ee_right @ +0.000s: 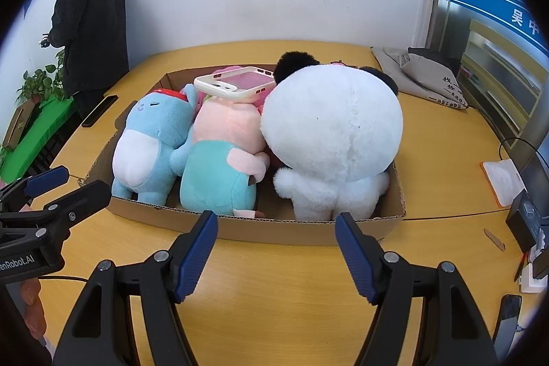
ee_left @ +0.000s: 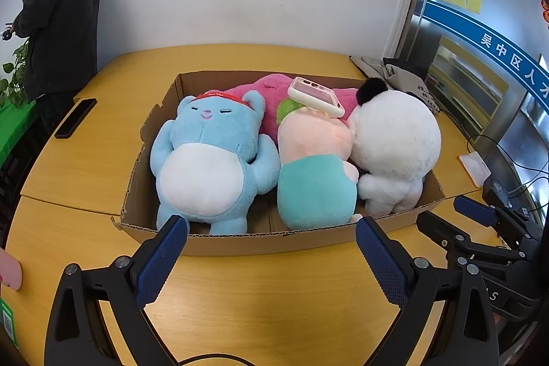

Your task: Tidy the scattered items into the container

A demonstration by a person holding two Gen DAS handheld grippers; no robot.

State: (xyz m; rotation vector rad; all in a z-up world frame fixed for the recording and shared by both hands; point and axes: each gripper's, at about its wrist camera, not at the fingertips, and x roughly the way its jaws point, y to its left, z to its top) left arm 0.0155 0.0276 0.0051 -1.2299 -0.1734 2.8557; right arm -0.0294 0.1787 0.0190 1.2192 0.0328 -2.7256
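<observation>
The cardboard box [ee_left: 164, 112] sits on the yellow wooden surface [ee_left: 85, 167] and serves as the reference for all positions. Inside it, side by side, lie a blue plush bear [ee_left: 209, 160] at its left end, a pink-and-teal plush [ee_left: 315, 173] in the middle, and a white panda plush [ee_left: 394, 153] at its right end, back turned to the cameras. A magenta plush [ee_left: 271, 91] lies behind them against the box's far wall. A cream phone case [ee_left: 317, 96] rests tilted on top of the middle plush (it touches no wall of the box). The left claw [ee_left: 271, 258] hovers just before the box's near wall, spread, nothing between its pads. The right claw [ee_right: 276, 258] does likewise, spread and empty. Left of the box, a black phone [ee_left: 75, 118] lies on the surface; beyond its right far corner lies a grey cloth bag [ee_right: 425, 74].
</observation>
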